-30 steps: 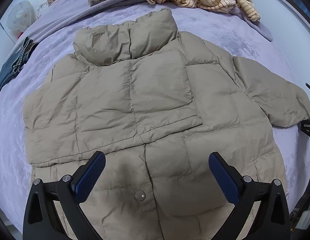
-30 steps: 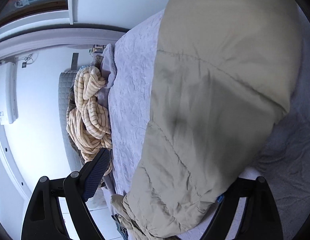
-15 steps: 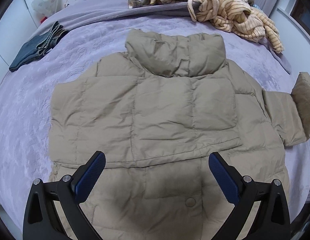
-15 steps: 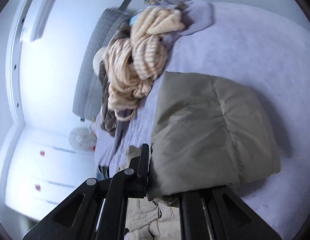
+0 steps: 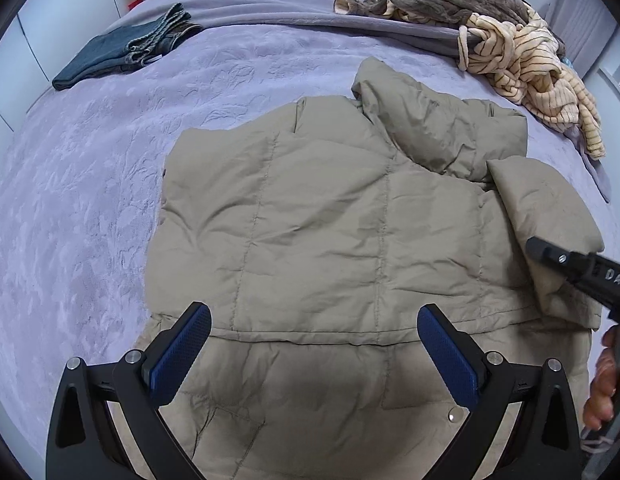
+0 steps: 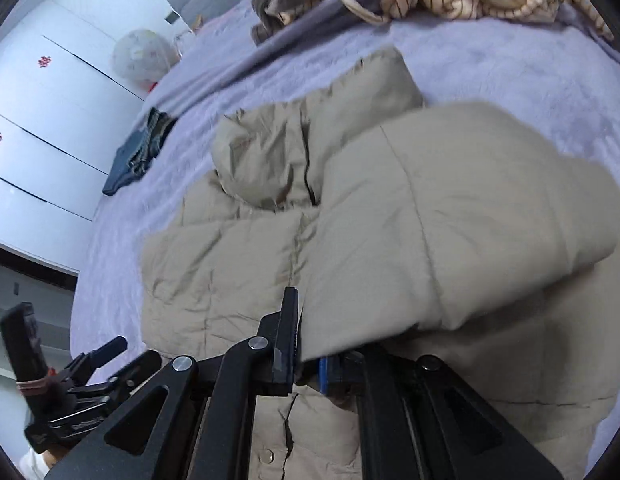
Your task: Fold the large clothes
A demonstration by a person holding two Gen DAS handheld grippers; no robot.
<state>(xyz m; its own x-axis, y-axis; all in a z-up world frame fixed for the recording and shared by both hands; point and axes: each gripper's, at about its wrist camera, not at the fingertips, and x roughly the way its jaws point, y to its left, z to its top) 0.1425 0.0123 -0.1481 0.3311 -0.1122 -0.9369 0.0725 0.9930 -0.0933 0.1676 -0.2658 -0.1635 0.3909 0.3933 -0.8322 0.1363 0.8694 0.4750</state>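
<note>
From the left wrist we see a bed [image 5: 90, 200] under a lilac embossed cover, filling nearly the whole view. The jacket [image 5: 310, 232], a tan quilted one, lies spread across the bed's middle, collar toward the far end. Folded jeans [image 5: 122, 54] sit far left, well apart from it; a striped cream garment [image 5: 526, 64] and a brown one [image 5: 442, 0] are heaped at the far right. White cupboard doors line the left edge. Our left gripper [image 5: 314, 354] hovers over the jacket's lower part, jaws wide, nothing between them. At right, the right gripper's black body bears white letters, "DAS" readable, the rest cut off; a hand [image 5: 604, 384] grips its handle.

From the right wrist we see the same bed, white cupboard [image 6: 42, 120] with small red marks at left. Our right gripper [image 6: 306, 354] is clamped narrow on the jacket's sleeve [image 6: 450, 220], which lies folded over the body. The left gripper shows at lower left.
</note>
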